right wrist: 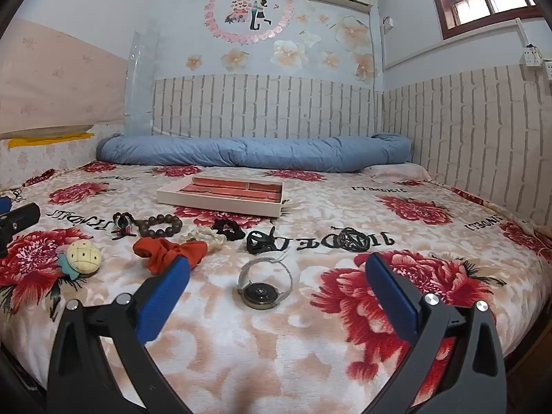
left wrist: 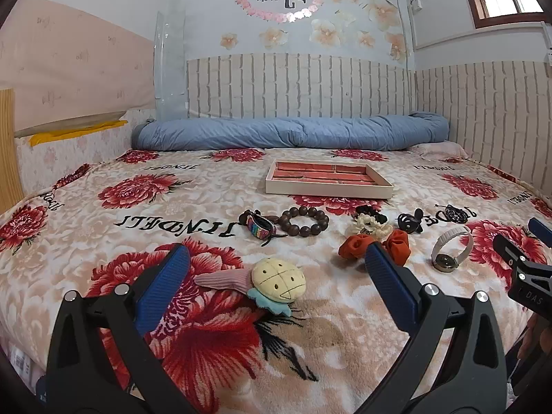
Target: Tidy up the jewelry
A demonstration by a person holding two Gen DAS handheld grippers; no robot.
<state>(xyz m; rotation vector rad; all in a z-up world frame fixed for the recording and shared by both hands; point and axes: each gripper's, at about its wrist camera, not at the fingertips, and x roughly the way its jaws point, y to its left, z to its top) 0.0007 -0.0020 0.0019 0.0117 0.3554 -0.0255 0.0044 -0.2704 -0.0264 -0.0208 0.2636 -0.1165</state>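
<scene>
A cream tray (left wrist: 327, 190) with red compartments, also in the right wrist view (right wrist: 214, 203), lies on the bed. In front of it lie a wooden bead bracelet (left wrist: 303, 220), a rainbow clip (left wrist: 260, 226), white and black scrunchies (left wrist: 369, 224), a red scrunchie (left wrist: 396, 245), black hair clips (left wrist: 410, 222) and a watch (left wrist: 448, 252). My left gripper (left wrist: 276, 262) is open just above a plush pineapple hair clip (left wrist: 276, 283). My right gripper (right wrist: 277, 269) is open above the watch (right wrist: 264, 284).
A floral blanket (left wrist: 172, 207) covers the bed. A rolled blue quilt (left wrist: 289, 132) lies along the far wall. Brick-pattern walls (left wrist: 483, 114) close the back and right sides. The right gripper's tip (left wrist: 524, 262) shows at the left view's right edge.
</scene>
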